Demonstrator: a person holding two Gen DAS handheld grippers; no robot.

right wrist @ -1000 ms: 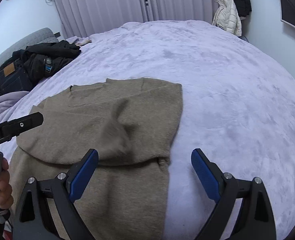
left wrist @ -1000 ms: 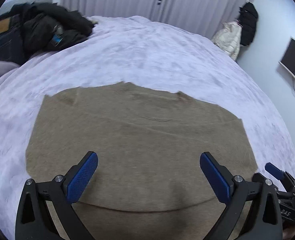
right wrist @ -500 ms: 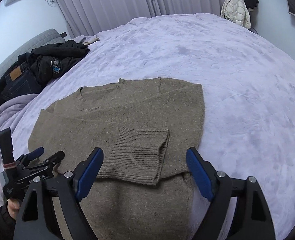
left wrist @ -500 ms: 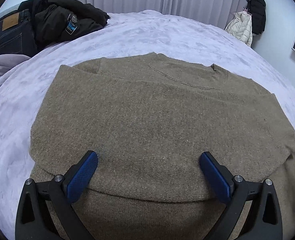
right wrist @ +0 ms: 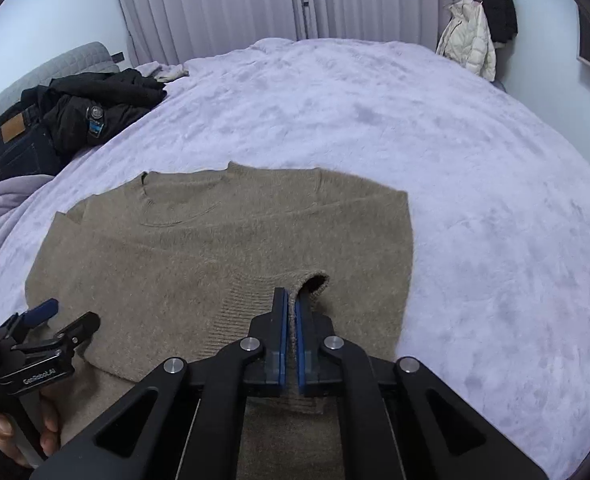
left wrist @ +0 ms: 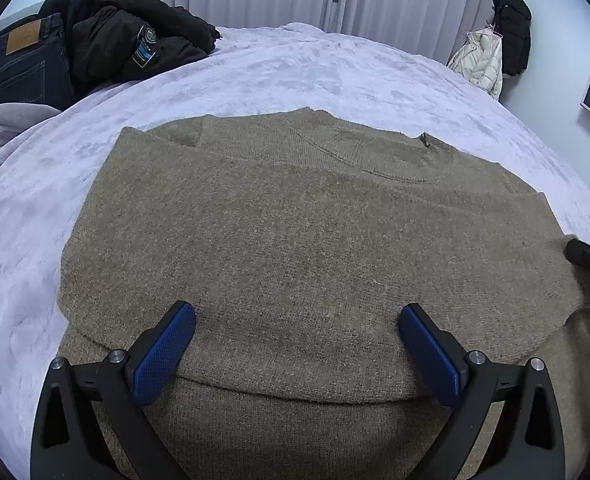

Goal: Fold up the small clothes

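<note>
**A:** So where does the sweater [right wrist: 199, 264] lie just now?

**B:** Flat on the bed [right wrist: 435, 152], neckline at the far side, hem toward the person. A sleeve is laid across the body, its ribbed cuff [right wrist: 311, 284] at the right half.

**A:** And the fingers?

**B:** The right gripper [right wrist: 291, 308] has just been closing; its fingers are pressed together with the cuff pinched between them. The left gripper [left wrist: 295, 344] hangs over the near middle of the sweater, fingers spread wide, nothing between them.

**A:** Which way is the next move, then?

**B:** Likely the right gripper's, since it has the cuff. The sleeve runs leftward from that grip across the chest.
</note>
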